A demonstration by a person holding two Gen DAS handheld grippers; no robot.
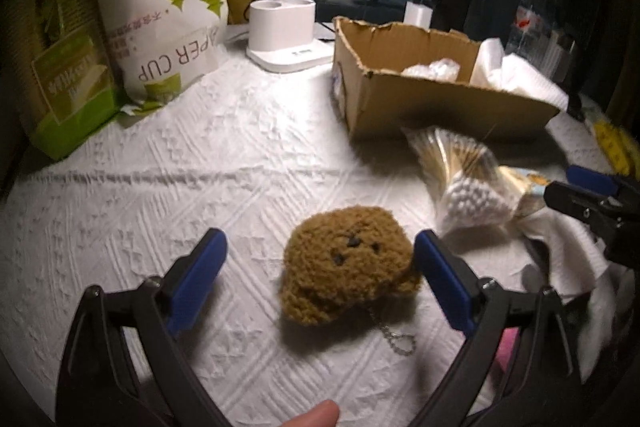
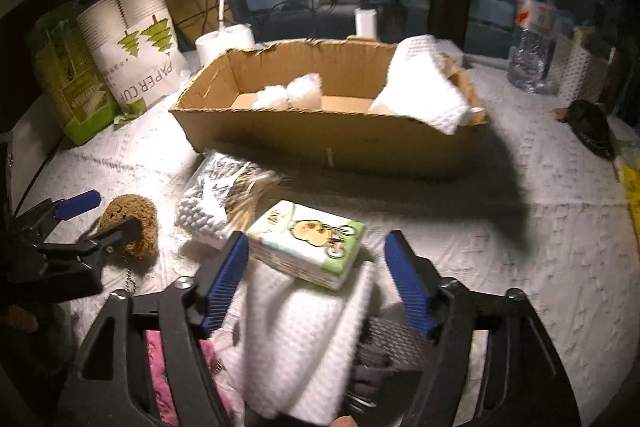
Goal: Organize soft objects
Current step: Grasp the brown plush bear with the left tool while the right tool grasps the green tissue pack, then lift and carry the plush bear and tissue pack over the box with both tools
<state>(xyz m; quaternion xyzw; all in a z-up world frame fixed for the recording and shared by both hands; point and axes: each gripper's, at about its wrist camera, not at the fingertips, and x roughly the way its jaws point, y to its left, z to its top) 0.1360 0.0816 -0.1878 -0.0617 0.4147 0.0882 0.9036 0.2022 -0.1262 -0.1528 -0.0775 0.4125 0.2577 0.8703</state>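
A brown plush bear head [image 1: 347,265] with a metal chain lies on the white cloth between the open fingers of my left gripper [image 1: 320,267]; the right finger is close to its side. It also shows in the right wrist view [image 2: 130,223]. My right gripper [image 2: 316,267] is open over a tissue pack [image 2: 308,243] that rests on a folded white towel [image 2: 304,339]. A bag of cotton swabs [image 2: 216,199] lies between the plush and the tissue pack. The open cardboard box [image 2: 332,143] behind holds white soft items and a white towel [image 2: 420,87].
Paper cup packs [image 1: 160,11] and a white lamp base [image 1: 282,31] stand at the back left. A water bottle [image 2: 530,47] and a dark object [image 2: 592,127] are at the right. Pink and grey cloths [image 2: 160,379] lie under the right gripper.
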